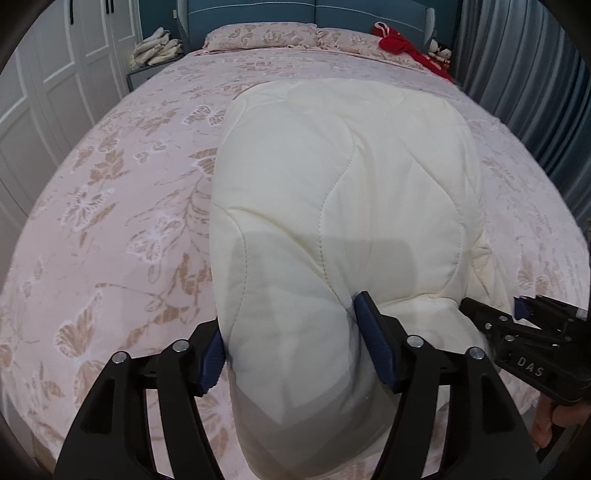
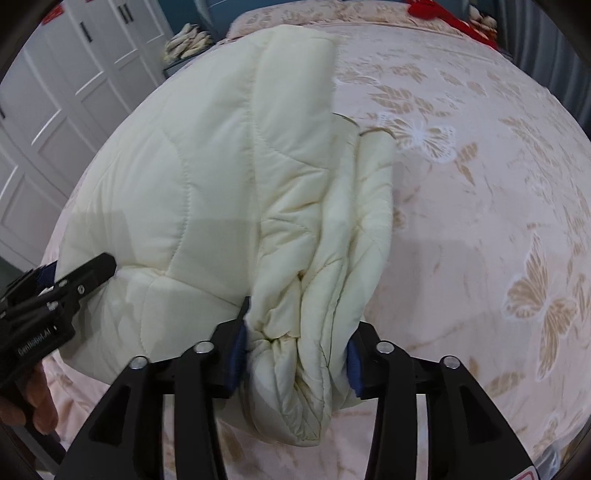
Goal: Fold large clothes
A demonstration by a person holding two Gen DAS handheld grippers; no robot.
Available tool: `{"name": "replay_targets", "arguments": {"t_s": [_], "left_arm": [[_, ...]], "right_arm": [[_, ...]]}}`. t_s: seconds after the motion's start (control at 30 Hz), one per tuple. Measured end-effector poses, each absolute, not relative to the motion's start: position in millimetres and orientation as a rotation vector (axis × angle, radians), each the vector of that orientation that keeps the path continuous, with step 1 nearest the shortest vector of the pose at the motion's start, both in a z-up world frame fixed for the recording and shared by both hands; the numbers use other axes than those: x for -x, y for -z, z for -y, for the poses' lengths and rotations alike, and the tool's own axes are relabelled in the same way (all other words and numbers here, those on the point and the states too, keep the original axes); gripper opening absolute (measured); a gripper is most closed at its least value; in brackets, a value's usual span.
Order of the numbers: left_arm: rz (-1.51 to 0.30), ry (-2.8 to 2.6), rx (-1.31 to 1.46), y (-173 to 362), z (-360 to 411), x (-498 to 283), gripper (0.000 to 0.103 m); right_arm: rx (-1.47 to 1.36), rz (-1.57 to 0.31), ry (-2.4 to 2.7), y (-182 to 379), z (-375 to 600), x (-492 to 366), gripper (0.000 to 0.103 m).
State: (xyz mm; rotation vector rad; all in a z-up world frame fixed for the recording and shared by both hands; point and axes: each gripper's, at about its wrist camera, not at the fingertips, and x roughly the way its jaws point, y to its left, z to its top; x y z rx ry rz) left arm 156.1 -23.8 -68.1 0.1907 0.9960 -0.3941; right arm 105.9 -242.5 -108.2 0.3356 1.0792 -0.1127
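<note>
Both grippers, left (image 1: pixel 291 343) and right (image 2: pixel 295 350), clamped on cream quilted coat (image 1: pixel 332 192) over butterfly-print bed (image 1: pixel 110 221), white wardrobe (image 1: pixel 55 74) beyond.

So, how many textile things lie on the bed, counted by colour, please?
Cream: 1, the cream quilted padded coat, clamped by the left hand-held gripper and the right hand-held gripper.
Red: 1, the red crumpled garment.
Pink: 2, the pink butterfly-print pillows.
Total: 4

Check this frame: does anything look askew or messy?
Yes. The cream quilted jacket is bunched into wrinkled folds where the right gripper clamps it, while the left gripper holds a smooth edge. A red garment lies crumpled by the pillows.
</note>
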Motion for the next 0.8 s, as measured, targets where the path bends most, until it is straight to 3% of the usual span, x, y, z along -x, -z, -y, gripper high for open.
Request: {"name": "replay_targets", "arguments": {"t_s": [0.1, 0.33, 0.47, 0.67, 0.8], "left_arm": [[-0.983, 0.333, -0.246, 61.7, 28.5, -150.1, 0.073], [-0.92, 0.246, -0.375, 37.3, 30.2, -124.2, 0.074], [-0.955, 0.234, -0.335, 32.7, 23.6, -121.7, 0.074], [-0.982, 0.21, -0.328, 35.1, 24.8, -120.5, 0.074], [-0.998, 0.204, -0.315, 37.4, 26.5, -121.0, 0.074]], "right_arm": [[-0.382, -1.078, 0.121, 100.1, 248.6, -98.6, 0.05], [-0.322, -1.023, 0.17, 59.8, 247.7, -71.8, 0.049], [-0.292, -0.972, 0.174, 31.8, 241.4, -64.9, 0.018], [-0.256, -1.005, 0.141, 29.9, 235.6, -80.7, 0.01], [-0.244, -1.069, 0.14, 47.1, 231.3, -87.0, 0.01]]}}
